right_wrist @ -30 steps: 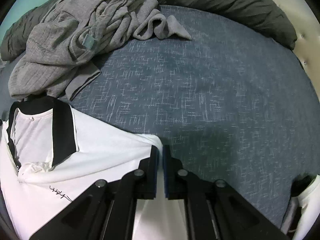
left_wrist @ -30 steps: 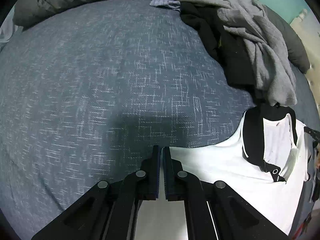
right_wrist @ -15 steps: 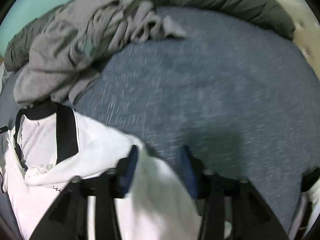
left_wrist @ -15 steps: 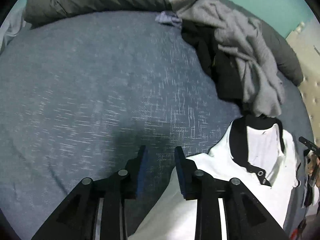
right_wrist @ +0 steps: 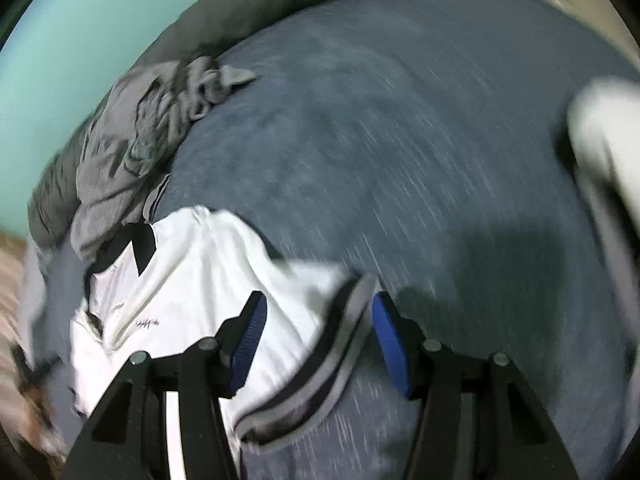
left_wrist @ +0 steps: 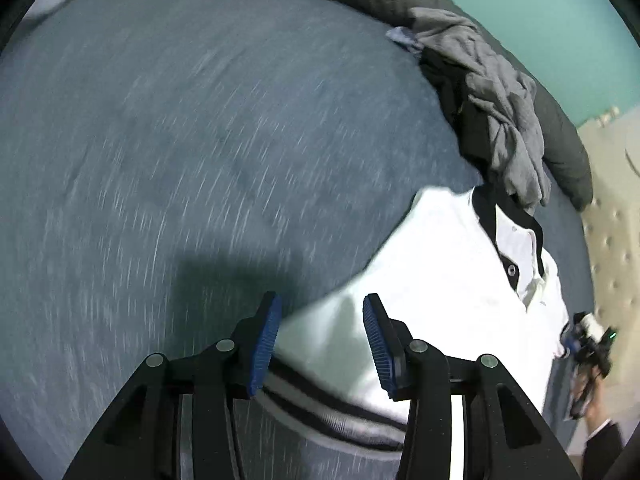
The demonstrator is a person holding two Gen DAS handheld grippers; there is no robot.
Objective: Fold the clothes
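Spread flat on the blue-grey bed cover (left_wrist: 208,152): a white polo shirt (left_wrist: 448,264) with black collar (left_wrist: 486,216) and placket, collar end toward the pile of unfolded grey clothes (left_wrist: 508,128), striped sleeve cuff (right_wrist: 320,368) nearest the right gripper. Probably light, soft and limp, with no stiffness to hold a crease unaided; likely to sag and bunch if lifted by one point, so best taken at two matching edges, at the sleeve cuffs or shoulder seams, and laid over rather than dragged. Smooth weave, perhaps a little slippery between ribbed pads. Left gripper (left_wrist: 320,344) angled steeply down over the shirt's near sleeve, jaws parted and just been opening, white cloth lying below the gap but pressed by neither blue pad. Right gripper (right_wrist: 316,340) likewise tilted down at the opposite sleeve, jaws apart and just been opening, cuff beneath them, unpinched. Both views streaked with motion blur. Further out: dark grey bolster (right_wrist: 248,20) along the bed's far edge, teal wall (right_wrist: 72,32), padded cream headboard (left_wrist: 612,232).
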